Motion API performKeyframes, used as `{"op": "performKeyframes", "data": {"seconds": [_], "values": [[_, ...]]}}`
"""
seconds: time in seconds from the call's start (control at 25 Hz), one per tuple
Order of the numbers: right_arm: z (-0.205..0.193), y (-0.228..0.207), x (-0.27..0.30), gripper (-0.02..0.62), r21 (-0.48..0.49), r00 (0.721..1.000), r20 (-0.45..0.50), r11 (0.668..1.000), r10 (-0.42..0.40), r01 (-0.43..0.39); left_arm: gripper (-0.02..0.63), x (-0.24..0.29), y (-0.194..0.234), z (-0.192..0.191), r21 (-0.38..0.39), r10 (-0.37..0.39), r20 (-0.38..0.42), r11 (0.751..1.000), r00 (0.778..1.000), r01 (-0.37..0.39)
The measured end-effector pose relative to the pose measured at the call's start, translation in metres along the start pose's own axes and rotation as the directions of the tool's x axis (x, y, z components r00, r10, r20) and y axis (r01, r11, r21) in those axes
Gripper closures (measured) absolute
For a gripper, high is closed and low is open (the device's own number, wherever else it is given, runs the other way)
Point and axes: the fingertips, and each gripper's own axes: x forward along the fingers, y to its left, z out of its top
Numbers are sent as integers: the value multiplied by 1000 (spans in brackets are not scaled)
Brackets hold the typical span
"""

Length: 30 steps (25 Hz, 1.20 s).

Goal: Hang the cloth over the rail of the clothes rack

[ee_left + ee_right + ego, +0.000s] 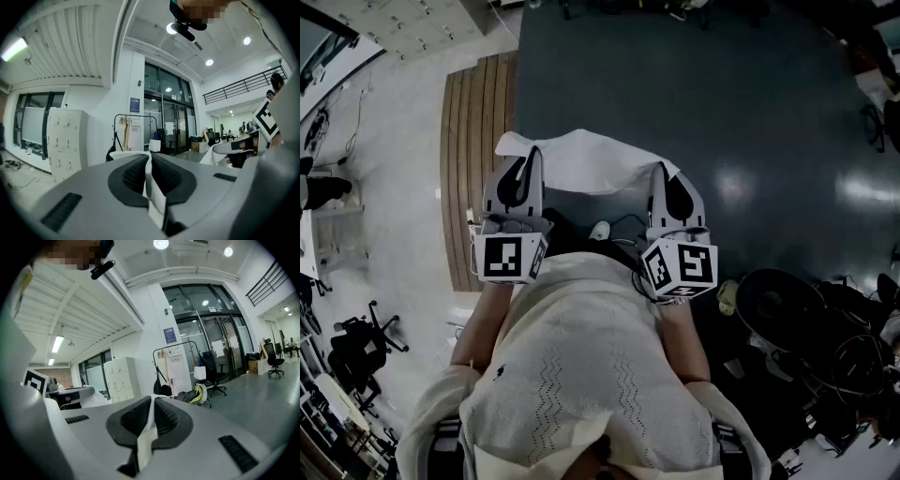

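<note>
Holding the cloth [581, 164] stretched in the air between left gripper [528, 159] and right gripper [664, 174], each clamped on one end, likely to keep it spread for draping over the clothes rack [136, 115] well ahead.

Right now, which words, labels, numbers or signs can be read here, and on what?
No text is readable.
Blue sign on the wall: too small.
White sheet at the clothes rack: blurred.
Marker cubes: square patterns, no letters.
</note>
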Motion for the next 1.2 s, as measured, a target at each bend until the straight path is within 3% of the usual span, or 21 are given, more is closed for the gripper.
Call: {"op": "performKeyframes", "data": {"seconds": [0.24,0.44,0.64,0.84,1.2], "values": [[3,-16,13,575,11,1000,-17,1000,-26,26,584,21,0,0,4,-19,-15,1000,1000,19],[10,-29,57,575,-2,998,-37,999,-50,50,584,66,20,-4,-28,-21,-21,999,1000,20],[32,-34,123,575,-9,994,-61,996,-90,89,584,132,58,4,-59,-56,-32,997,998,54],[68,-23,190,575,-19,993,-31,994,-112,111,584,190,103,32,-68,-106,20,992,994,107],[77,-23,273,575,-22,991,-41,992,-124,123,584,265,155,38,-89,-113,47,989,993,117]]}}
